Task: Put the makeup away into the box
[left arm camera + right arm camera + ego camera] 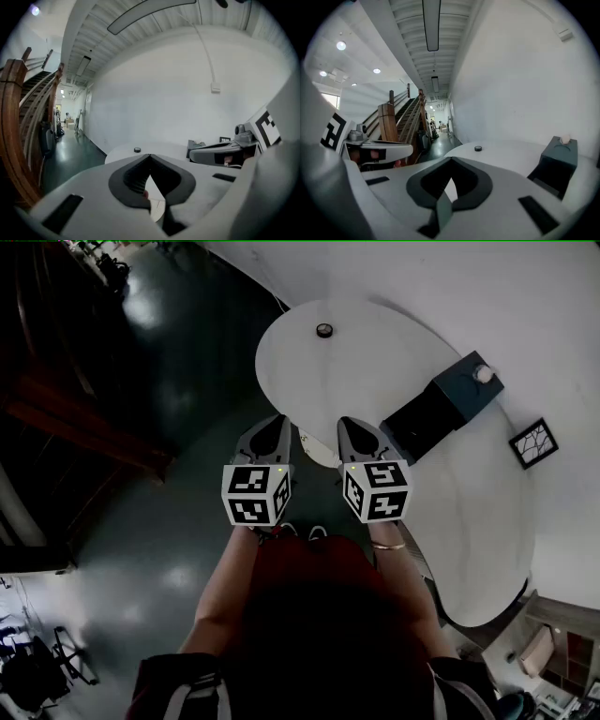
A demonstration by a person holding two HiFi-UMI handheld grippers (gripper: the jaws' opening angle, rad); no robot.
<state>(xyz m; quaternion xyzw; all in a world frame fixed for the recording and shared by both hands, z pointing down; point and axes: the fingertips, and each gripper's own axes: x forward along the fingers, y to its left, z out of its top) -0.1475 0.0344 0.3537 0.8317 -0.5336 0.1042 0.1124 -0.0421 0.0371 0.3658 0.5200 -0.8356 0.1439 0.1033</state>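
**A:** Head view, entry one: makeup. One small round dark puck, alone on the tabletop, well apart from the box and to its left.

**B:** Handling?

**A:** Judged light, rigid and smooth-sided, so it is likely to skid if nudged. It sits low, so take it across the rim, low against the tabletop. If it is a compact, the lid and contents may be fragile, so squeeze moderately.

**B:** Grippers?

**A:** Left gripper and right gripper are side by side, left of the box and on the person's side. Both pairs of fingers are closed, with nothing held.

**B:** Undetermined?

**A:** The puck is too small to show a lid or label. The box's black part nearest the grippers may be an opening, but its inside is unseen. A pale thing sits on top of the box, unidentified. The tabletop's near edge is hidden under the grippers.
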